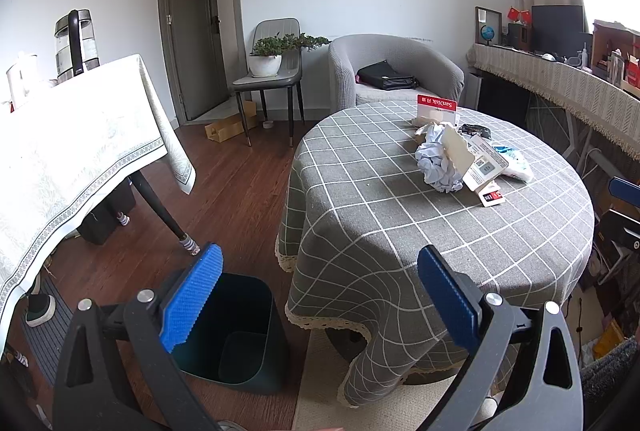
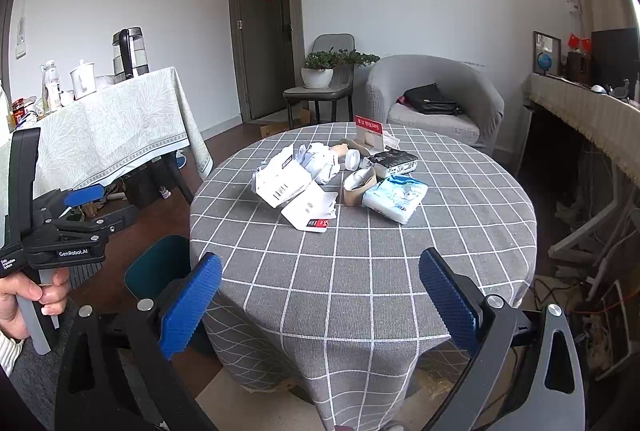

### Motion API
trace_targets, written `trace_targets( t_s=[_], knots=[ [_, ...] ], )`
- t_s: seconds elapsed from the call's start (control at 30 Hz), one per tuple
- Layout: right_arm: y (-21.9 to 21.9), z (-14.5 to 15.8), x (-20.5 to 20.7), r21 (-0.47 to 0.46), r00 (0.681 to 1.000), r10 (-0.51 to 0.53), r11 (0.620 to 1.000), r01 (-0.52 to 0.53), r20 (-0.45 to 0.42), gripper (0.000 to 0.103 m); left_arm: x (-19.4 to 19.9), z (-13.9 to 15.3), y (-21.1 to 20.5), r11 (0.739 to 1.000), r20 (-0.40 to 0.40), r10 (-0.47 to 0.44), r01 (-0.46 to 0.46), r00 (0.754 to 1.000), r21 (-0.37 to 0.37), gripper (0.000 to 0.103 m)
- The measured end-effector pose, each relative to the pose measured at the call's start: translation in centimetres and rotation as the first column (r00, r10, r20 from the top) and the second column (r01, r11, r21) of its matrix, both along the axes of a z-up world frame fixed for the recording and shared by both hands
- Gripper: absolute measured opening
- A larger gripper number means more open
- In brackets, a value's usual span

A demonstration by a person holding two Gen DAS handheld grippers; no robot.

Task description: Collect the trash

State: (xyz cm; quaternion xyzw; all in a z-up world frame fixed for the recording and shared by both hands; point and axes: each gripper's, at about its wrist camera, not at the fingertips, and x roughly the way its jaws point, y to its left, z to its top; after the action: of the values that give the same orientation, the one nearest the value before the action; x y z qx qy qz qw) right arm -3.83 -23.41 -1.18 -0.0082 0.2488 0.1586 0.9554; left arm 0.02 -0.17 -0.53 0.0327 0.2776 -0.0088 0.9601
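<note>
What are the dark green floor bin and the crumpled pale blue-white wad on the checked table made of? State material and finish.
Dark green floor bin: seemingly moulded plastic, smooth with a dull sheen, one-piece rounded corners. Crumpled pale blue-white wad: likely thin paper or tissue, matte, holding sharp creases.

- A round table (image 2: 360,271) stands in the middle of the room, with a heap of trash (image 2: 340,179) on its far half.
- In the heap, a crumpled paper ball (image 1: 438,161) lies left of a torn carton (image 1: 476,159); a tissue pack (image 2: 394,197) lies on the right.
- A small card stand (image 2: 369,129) sits behind the heap, near the table's far edge.
- A bin (image 1: 236,331) stands on the floor, just left of the table.
- A second table (image 2: 112,127) stands further left, with a kettle (image 2: 129,53) on it.
- Behind the round table is an armchair (image 2: 436,91) with a bag (image 2: 430,101) on its seat.
- Left of the armchair, a chair (image 2: 328,71) bears a potted plant (image 2: 320,69).
- A long counter (image 2: 588,111) runs along the right.
</note>
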Motion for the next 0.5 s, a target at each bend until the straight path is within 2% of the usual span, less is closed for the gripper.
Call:
trace_targets(
  t_s=[0.5],
  knots=[
    [0.01,0.01,0.02,0.000,1.000,0.000,1.000,0.000,-0.001,0.100,0.20,-0.04,-0.46,1.000,-0.001,-0.003,0.003,1.000,0.008,0.100]
  ],
)
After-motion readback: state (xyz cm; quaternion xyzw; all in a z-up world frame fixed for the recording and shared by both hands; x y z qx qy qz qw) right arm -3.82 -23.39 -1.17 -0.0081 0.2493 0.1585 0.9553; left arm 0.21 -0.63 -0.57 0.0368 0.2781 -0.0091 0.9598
